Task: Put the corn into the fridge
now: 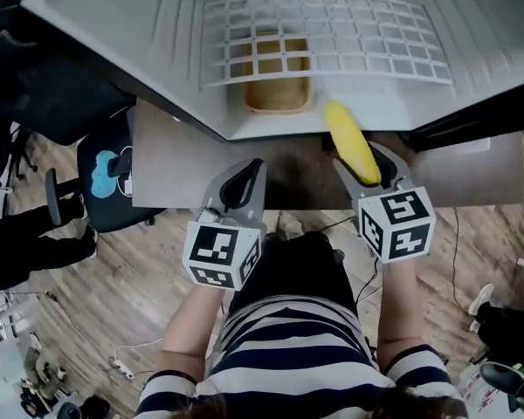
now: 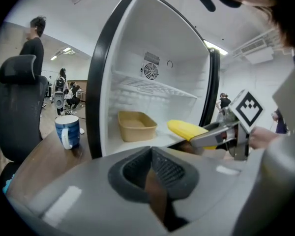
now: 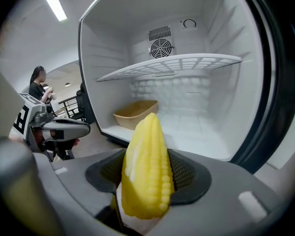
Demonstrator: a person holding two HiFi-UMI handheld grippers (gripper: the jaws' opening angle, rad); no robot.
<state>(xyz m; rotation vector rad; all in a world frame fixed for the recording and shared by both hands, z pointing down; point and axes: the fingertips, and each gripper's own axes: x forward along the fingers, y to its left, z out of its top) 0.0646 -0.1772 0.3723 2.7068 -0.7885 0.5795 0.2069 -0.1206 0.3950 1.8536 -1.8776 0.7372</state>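
**Right gripper [image 1: 367, 166] brings corn [image 1: 351, 138] to the open fridge [image 1: 140, 24]**

Right gripper jaws are clamped on the corn's thick end, 1 dark pad on each side of the cob. The yellow cob points away from the person, toward the fridge interior. In the head view its tip lies at the front edge of the fridge floor, while the held end is outside the fridge, over the brown table [image 1: 170, 168] in front of it.

The left gripper [image 1: 242, 175] hangs in front of the fridge too, to the left of the corn and apart from it. Its 2 pads are drawn together at the tips and nothing sits between them.

Inside the fridge, a tan tray [image 1: 278, 85] rests on the floor toward the back, left of the corn's line. A white wire shelf [image 1: 332, 42] spans the fridge above the tray, with a round fan grille [image 3: 161, 47] on the back wall above it.

Outside the fridge, to its left in the left gripper view, a blue and white mug [image 2: 68, 131] stands on the table beside the black door frame.
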